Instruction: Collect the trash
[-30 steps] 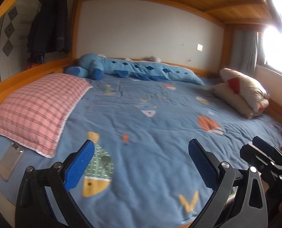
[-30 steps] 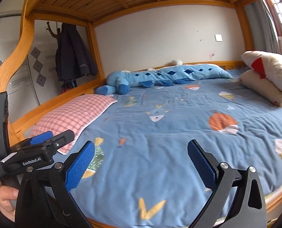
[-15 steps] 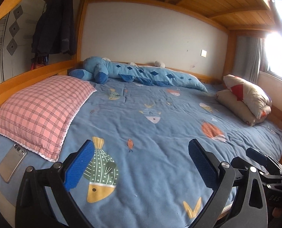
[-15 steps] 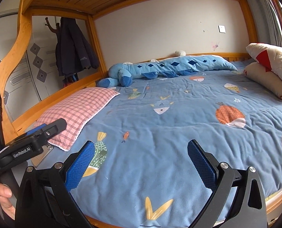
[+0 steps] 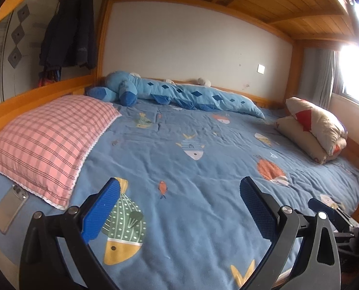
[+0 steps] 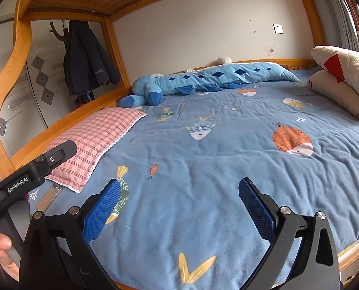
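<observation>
Both grippers hover over the near edge of a blue fish-print bedspread (image 5: 203,174). My left gripper (image 5: 179,207) is open, with nothing between its blue pads. My right gripper (image 6: 178,207) is open and empty too. Each shows in the other's view: the right gripper's black body (image 5: 329,215) at the lower right, the left gripper's body (image 6: 41,166) at the lower left, held by a hand (image 6: 0,249). A small dark scrap (image 5: 115,142) lies on the bedspread beside the pink pillow; it also appears as a scrap (image 6: 132,139) in the right wrist view. I see no larger trash.
A pink checked pillow (image 5: 46,145) lies at the left, with a phone (image 5: 9,210) flat beside it. A long blue plush toy (image 5: 174,94) runs along the far wall. Two stacked cushions (image 5: 312,128) sit at the right. Coats (image 5: 68,29) hang beyond the wooden bed rail (image 6: 17,96).
Both views have shifted slightly forward over the bed. In the right wrist view the left gripper's body has sunk lower and further left. Both grippers stay open.
</observation>
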The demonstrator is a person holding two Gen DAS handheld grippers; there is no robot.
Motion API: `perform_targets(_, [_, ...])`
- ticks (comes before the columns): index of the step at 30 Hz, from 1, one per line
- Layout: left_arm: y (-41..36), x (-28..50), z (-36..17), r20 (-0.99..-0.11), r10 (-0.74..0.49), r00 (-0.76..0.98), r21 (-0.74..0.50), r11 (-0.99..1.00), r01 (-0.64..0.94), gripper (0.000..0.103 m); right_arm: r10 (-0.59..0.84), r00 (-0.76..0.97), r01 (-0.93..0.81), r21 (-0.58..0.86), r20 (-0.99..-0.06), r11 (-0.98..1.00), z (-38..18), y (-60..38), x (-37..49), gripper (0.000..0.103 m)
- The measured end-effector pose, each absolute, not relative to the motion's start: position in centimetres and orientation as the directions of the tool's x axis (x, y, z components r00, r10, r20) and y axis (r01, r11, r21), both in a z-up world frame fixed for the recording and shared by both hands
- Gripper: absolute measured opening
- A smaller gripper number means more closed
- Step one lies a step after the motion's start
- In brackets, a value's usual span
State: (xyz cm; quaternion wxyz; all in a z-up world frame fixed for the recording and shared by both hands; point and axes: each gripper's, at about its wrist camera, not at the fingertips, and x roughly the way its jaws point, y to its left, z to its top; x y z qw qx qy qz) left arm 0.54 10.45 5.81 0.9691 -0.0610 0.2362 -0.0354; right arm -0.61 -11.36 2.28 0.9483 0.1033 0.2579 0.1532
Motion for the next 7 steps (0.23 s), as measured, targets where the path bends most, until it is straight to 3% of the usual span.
perform_targets(7, [11.0, 2.9, 4.8, -0.486, -0.073, 0.871, -0.142, 0.990, 0.003, 0.099, 0.340, 0.807, -0.235, 0.266, -0.482, 0.935, 1.4, -11.1, 1.0, 0.095])
